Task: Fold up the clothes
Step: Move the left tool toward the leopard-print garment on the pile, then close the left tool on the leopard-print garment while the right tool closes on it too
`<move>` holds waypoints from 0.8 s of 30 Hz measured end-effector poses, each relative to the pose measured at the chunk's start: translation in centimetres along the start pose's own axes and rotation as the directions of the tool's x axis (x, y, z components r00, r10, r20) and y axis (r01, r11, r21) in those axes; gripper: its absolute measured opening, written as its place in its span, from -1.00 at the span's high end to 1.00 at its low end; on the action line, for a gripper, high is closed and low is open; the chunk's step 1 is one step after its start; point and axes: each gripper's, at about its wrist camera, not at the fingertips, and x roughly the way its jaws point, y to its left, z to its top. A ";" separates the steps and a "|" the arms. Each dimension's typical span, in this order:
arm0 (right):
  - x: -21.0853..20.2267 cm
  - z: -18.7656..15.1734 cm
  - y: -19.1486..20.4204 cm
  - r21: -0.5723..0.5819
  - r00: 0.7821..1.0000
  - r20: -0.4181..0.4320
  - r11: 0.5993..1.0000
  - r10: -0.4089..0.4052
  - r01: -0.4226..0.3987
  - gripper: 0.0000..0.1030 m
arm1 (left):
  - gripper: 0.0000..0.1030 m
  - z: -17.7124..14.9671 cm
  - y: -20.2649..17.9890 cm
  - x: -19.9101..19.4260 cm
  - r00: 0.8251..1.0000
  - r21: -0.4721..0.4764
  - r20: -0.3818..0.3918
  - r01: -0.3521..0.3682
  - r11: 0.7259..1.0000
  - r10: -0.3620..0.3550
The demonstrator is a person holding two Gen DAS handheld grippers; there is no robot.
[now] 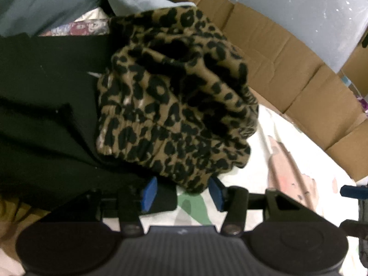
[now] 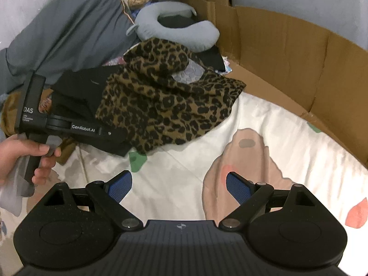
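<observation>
Leopard-print garment point(image 1: 174, 96) beside black clothing point(image 1: 46, 115)

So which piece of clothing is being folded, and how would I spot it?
Look at the white patterned bedsheet edged by cardboard. At its far side lies a rumpled leopard-print garment, partly over black clothing. It is the only spotted brown-and-black fabric there.

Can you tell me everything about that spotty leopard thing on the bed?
The leopard-print garment is tan with black spots and looks soft and fuzzy. It lies crumpled and unfolded, with a pale grey lining showing near its top. It rests partly on black clothes and partly on the white printed bedsheet, just below a grey neck pillow. The left gripper is open, its blue fingers either side of the near hem. The right gripper is open, apart from it.
</observation>
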 end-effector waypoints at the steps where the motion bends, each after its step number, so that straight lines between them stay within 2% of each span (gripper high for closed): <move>1: 0.5 -0.2 -0.1 -0.004 1.000 0.000 1.000 0.001 -0.001 -0.79 | -0.04 -0.2 0.2 0.5 1.000 -0.002 -0.001 -0.002 1.000 0.002; 5: 2.5 -0.5 -0.2 -0.024 1.000 0.015 1.000 0.007 -0.007 -0.79 | -0.14 -0.8 0.5 1.7 0.999 0.009 0.025 0.020 1.000 -0.021; 8: 4.0 -0.7 -0.3 -0.038 0.999 0.030 0.999 0.014 -0.013 -0.79 | -0.15 -1.2 0.7 1.9 0.994 0.051 0.098 0.036 0.998 -0.041; 11: 5.7 -1.0 -0.4 -0.048 0.999 0.037 0.999 0.025 -0.023 -0.79 | -0.12 -1.3 1.5 2.2 0.992 -0.004 0.101 0.072 0.997 -0.071; 13: 6.8 -0.9 -0.4 -0.049 0.999 0.032 0.999 0.017 -0.016 -0.79 | -0.09 -1.2 1.3 2.0 0.991 0.001 0.105 0.087 0.996 -0.087; 16: 7.7 -0.7 -0.3 -0.047 0.998 0.053 0.999 0.017 -0.015 -0.79 | 0.16 -0.9 0.8 1.8 0.988 0.017 0.106 0.112 0.994 -0.113; 17: 7.9 -0.6 -0.2 -0.048 0.998 0.058 0.999 0.015 -0.013 -0.79 | 0.35 -0.9 0.7 1.8 0.987 0.014 0.106 0.119 0.993 -0.120; 18: 8.1 -0.5 -0.1 -0.049 0.998 0.062 0.999 0.014 -0.011 -0.79 | 0.66 -0.8 0.7 1.9 0.987 0.011 0.106 0.119 0.993 -0.120; 19: 8.3 -0.4 0.1 -0.054 0.998 0.062 0.998 0.017 -0.014 -0.79 | 0.79 -0.8 0.7 1.8 0.987 0.008 0.107 0.121 0.993 -0.121; 24: 8.5 -0.1 1.7 -0.106 0.996 0.076 0.994 0.037 -0.029 -0.78 | 0.88 -0.5 0.4 0.0 0.978 0.015 0.135 0.159 0.987 -0.160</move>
